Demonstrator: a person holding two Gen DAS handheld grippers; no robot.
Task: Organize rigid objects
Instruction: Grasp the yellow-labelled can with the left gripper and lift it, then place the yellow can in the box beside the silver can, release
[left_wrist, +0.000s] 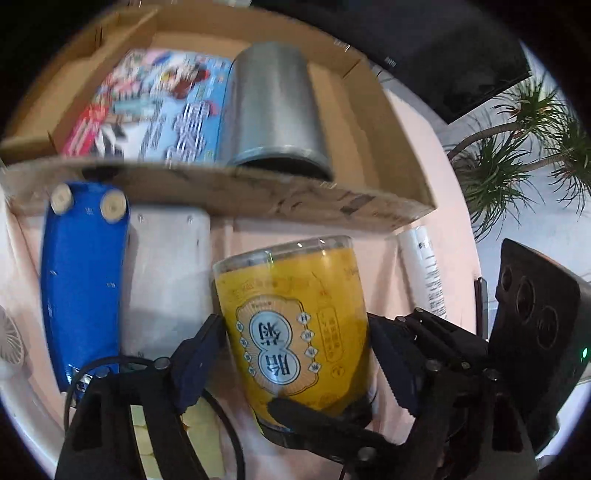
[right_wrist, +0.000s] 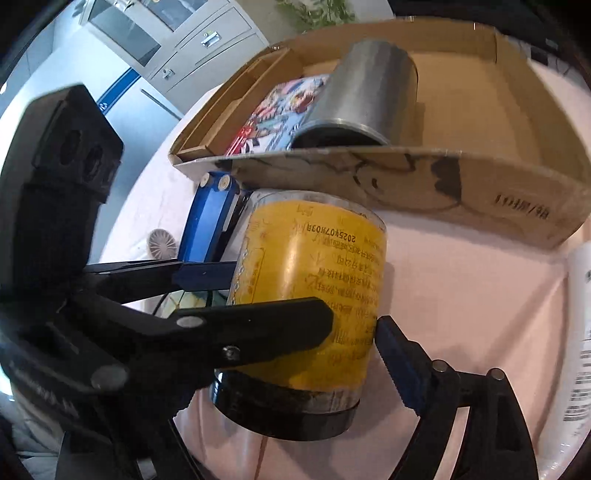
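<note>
A yellow-labelled clear jar (left_wrist: 295, 325) with a black lid lies between both grippers, just in front of a shallow cardboard box (left_wrist: 258, 195). My left gripper (left_wrist: 295, 365) is shut on the jar, its fingers on either side of it. My right gripper (right_wrist: 295, 354) is also shut on the jar (right_wrist: 314, 280), seen from the side. Inside the box (right_wrist: 406, 166) lie a grey metal tin (left_wrist: 277, 107) on its side and a colourful flat package (left_wrist: 159, 107); both also show in the right wrist view: tin (right_wrist: 365, 92), package (right_wrist: 273, 110).
A blue oblong case (left_wrist: 81, 280) and a white block (left_wrist: 166, 280) lie left of the jar on the pink cloth. A white tube (left_wrist: 424, 269) lies to the right. A small white fan (right_wrist: 162, 242) is at the left. A plant (left_wrist: 517, 147) stands beyond the table.
</note>
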